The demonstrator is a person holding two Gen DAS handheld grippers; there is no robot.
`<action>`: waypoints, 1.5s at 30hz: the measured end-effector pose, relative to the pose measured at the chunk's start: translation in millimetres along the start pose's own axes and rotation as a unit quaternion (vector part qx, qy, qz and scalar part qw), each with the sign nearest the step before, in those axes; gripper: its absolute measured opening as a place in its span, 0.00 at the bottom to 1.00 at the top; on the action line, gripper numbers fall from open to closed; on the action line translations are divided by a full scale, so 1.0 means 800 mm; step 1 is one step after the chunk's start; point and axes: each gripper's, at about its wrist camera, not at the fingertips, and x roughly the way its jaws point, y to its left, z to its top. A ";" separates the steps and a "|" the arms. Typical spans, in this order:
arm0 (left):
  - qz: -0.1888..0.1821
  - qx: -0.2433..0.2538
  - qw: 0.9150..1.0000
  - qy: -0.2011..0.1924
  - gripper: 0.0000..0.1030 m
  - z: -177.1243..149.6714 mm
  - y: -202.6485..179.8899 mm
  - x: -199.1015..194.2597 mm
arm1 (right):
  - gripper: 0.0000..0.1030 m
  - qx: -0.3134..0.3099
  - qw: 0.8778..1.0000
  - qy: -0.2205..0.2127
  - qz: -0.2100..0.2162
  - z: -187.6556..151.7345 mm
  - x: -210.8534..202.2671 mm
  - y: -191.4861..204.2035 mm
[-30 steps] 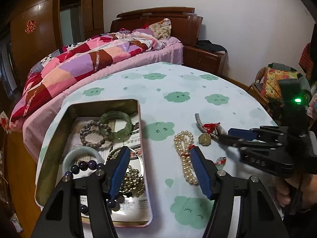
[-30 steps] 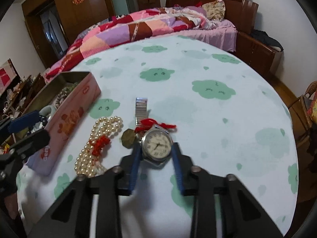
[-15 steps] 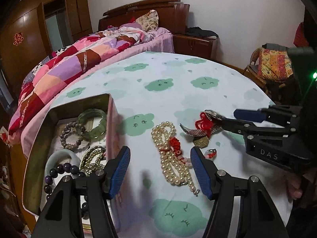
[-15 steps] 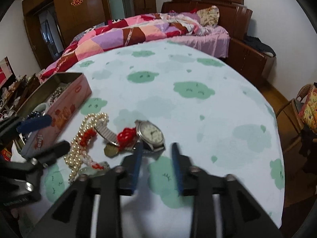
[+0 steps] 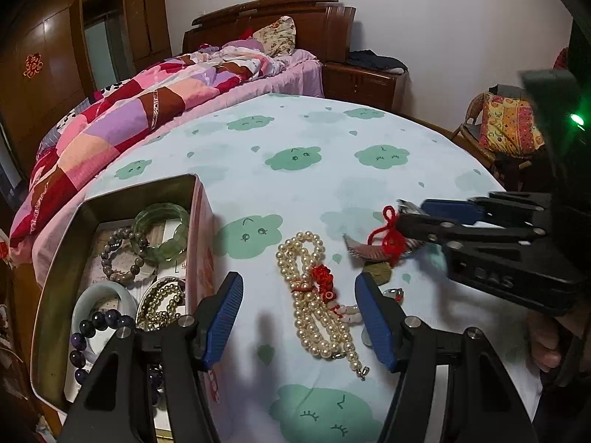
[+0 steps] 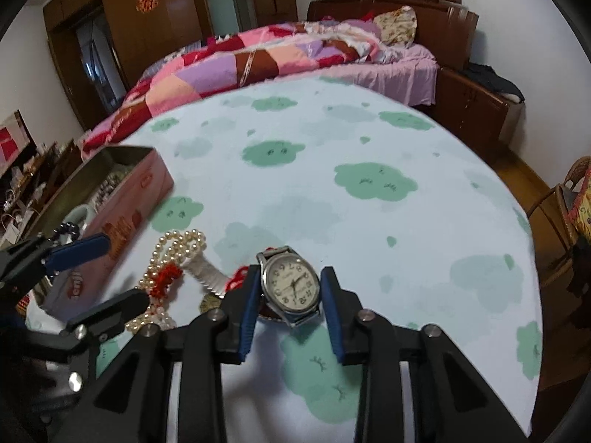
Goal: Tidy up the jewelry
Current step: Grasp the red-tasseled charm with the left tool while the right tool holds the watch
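Observation:
My right gripper (image 6: pixel 291 297) is shut on a silver wristwatch (image 6: pixel 291 286) and holds it above the cloth; its metal band (image 6: pixel 205 273) and a red knotted cord (image 5: pixel 388 238) hang from it. In the left wrist view the right gripper (image 5: pixel 410 217) comes in from the right. My left gripper (image 5: pixel 299 317) is open over a pearl necklace (image 5: pixel 317 306) with a red charm, lying on the table. A bronze coin (image 5: pixel 376 272) lies beside it. The pink tin (image 5: pixel 201 258) at the left holds a green bangle (image 5: pixel 162 232), bead bracelets and a white bangle.
The round table has a pale cloth with green clouds (image 6: pixel 376 181). A bed with a patchwork quilt (image 5: pixel 147 110) stands behind it, a wicker chair (image 5: pixel 506 129) to the right. A small pendant (image 5: pixel 393 292) lies near the left gripper's right finger.
The right gripper has lifted the watch off the table, its band and red cord trailing. The left gripper has moved right from over the tin to over the pearl necklace.

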 end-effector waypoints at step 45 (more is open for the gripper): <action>-0.083 0.048 0.995 0.031 0.61 0.006 -0.081 0.033 | 0.34 0.009 0.997 -0.025 -0.076 -0.072 -0.062 -0.031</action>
